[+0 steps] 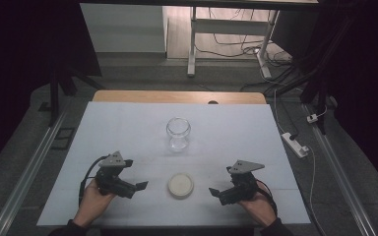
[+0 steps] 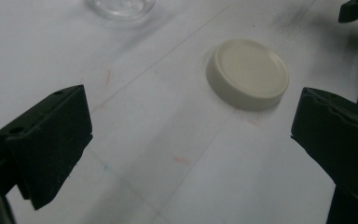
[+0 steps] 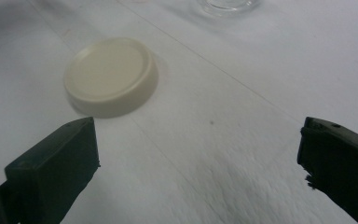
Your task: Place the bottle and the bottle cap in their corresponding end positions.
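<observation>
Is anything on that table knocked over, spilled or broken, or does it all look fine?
Nothing stands out. The glass jar stands upright and open on the white table; its cream lid lies flat nearer the person, apart from it. Left gripper and right gripper flank the lid, open, touching nothing. No spill or damage shows.

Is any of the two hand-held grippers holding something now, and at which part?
Nothing is held. The left hand-held gripper and the right hand-held gripper are both open with bare jaws, and the cream lid lies untouched on the table between them.
</observation>
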Tool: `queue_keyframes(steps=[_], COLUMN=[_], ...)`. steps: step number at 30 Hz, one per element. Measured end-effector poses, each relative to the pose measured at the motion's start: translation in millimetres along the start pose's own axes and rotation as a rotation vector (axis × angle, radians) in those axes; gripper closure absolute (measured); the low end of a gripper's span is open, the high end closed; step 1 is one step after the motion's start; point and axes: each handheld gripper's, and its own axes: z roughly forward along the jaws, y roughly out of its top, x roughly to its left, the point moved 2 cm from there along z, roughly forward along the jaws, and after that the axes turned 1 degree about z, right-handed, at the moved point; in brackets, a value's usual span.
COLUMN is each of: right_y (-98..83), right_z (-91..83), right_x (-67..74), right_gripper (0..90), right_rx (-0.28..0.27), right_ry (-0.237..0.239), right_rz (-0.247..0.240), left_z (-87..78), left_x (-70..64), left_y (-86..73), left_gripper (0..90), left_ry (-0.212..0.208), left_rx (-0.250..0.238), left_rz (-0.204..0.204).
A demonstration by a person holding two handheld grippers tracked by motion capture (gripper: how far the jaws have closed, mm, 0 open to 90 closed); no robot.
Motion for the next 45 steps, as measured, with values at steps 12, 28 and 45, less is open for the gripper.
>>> queue_keyframes(steps=[12, 28, 45], right_y=[-24.3, -57.4, -63.6], right_z=[-25.0, -62.3, -73.8], right_x=[-14.9, -29.4, -28.6], right_gripper=[0.0, 0.0, 0.0], right_rx=[0.004, 0.006, 0.010], right_ry=[-0.079, -0.168, -0.179], right_rz=[0.069, 0.180, 0.204], left_z=[-32.6, -66.7, -77.6], left_x=[0.1, 0.6, -2.2], left_y=[-38.1, -77.5, -97.2], left_gripper=[0.0, 0.0, 0.0], left_ry=[0.067, 0.167, 0.269], left_rx=[0.008, 0.013, 0.103], left_rz=[-0.076, -0.155, -0.172])
